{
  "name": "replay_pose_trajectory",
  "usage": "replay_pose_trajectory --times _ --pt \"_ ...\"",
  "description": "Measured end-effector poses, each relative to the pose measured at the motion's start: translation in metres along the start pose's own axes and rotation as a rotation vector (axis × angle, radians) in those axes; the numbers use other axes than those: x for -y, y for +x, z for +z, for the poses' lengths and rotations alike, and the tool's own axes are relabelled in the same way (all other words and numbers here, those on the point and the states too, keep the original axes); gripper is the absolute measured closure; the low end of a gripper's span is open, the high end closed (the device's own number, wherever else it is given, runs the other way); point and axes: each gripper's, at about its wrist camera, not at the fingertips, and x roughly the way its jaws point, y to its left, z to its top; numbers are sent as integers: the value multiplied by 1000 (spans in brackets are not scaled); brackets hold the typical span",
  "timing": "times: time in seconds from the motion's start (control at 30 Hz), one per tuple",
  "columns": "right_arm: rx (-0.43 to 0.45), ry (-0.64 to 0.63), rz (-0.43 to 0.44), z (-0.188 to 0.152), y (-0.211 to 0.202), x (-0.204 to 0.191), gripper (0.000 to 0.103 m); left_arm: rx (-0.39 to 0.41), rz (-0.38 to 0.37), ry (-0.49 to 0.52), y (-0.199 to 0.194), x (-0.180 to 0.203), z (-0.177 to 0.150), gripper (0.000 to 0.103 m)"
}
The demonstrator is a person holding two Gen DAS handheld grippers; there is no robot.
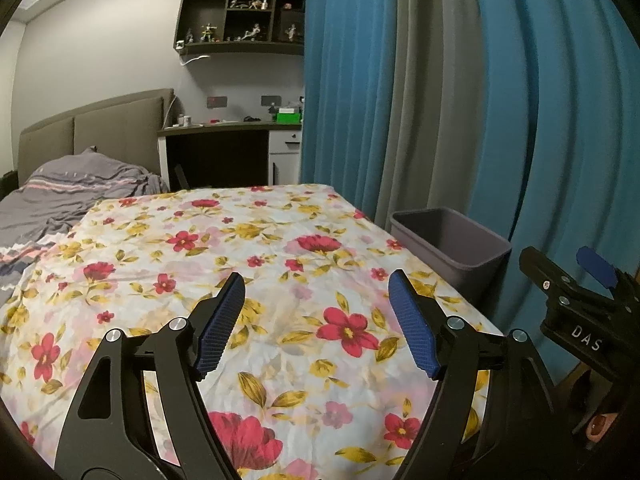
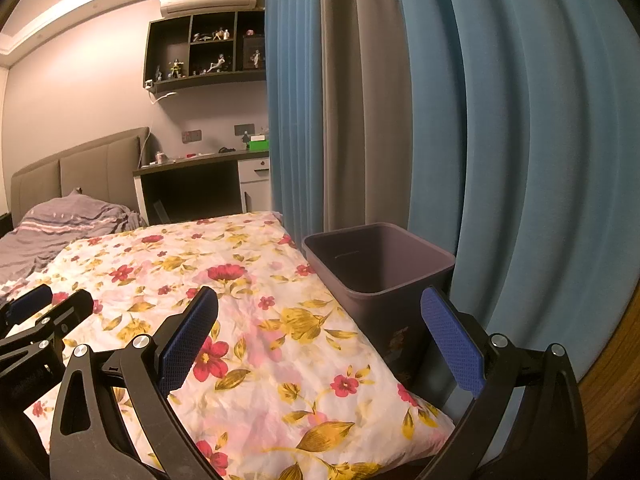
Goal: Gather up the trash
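The left hand-held gripper (image 1: 316, 320) is held spread wide above the floral sheet (image 1: 256, 248), with nothing between its blue pads (image 1: 222, 320). The right hand-held gripper (image 2: 320, 344) is likewise spread wide and grips nothing. The bin (image 2: 380, 268) is seen standing just beside the bed's right edge, against the blue curtain (image 2: 520, 140). It lies ahead and to the right of the left hand-held gripper, and directly ahead of the right one, whose right pad overlaps the bin's near corner in the right wrist view. No trash can be made out on the sheet.
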Motion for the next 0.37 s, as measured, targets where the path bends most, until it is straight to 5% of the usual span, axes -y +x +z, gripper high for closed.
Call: replay_pose_trajectory --times 0.37 --pt "8 7 -3 1 0 -6 6 9 24 4 0 -3 2 15"
